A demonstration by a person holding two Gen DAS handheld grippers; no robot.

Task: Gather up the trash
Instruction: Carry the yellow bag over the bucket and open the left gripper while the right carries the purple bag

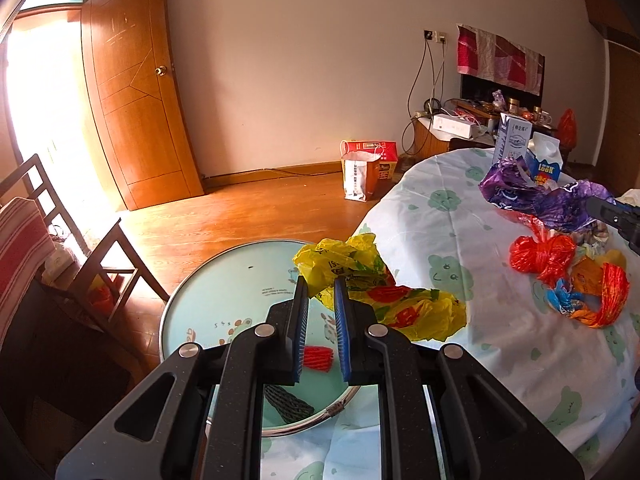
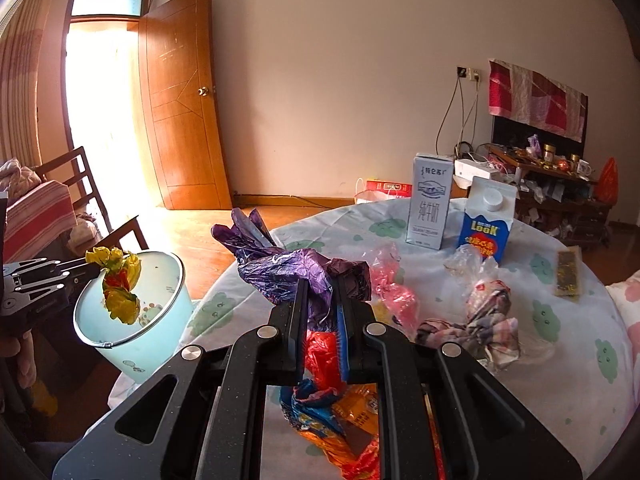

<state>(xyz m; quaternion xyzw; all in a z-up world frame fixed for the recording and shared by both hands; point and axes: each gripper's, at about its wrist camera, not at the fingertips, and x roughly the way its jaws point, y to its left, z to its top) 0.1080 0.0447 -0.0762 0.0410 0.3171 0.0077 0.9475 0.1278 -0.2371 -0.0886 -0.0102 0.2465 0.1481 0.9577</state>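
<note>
My left gripper (image 1: 321, 283) is shut on a crumpled yellow plastic bag (image 1: 416, 312) with red and green print. It holds the bag over the light blue bin (image 1: 180, 300) beside the table. In the right wrist view the same yellow bag (image 2: 120, 284) dangles above the bin (image 2: 160, 336) from the left gripper (image 2: 94, 266). My right gripper (image 2: 320, 290) is shut on a purple foil wrapper (image 2: 280, 268) just above the table; that wrapper (image 1: 552, 204) also shows in the left wrist view. Red and orange wrappers (image 1: 560, 268) lie on the tablecloth.
Two milk cartons (image 2: 430, 200) (image 2: 486, 226), a pink bag (image 2: 394, 292), a knotted clear bag (image 2: 488, 312) and a dark snack bar (image 2: 568, 276) sit on the round table (image 1: 460, 208). A wooden chair (image 1: 100, 240) stands left of the bin. Paper bags (image 1: 364, 168) stand on the floor.
</note>
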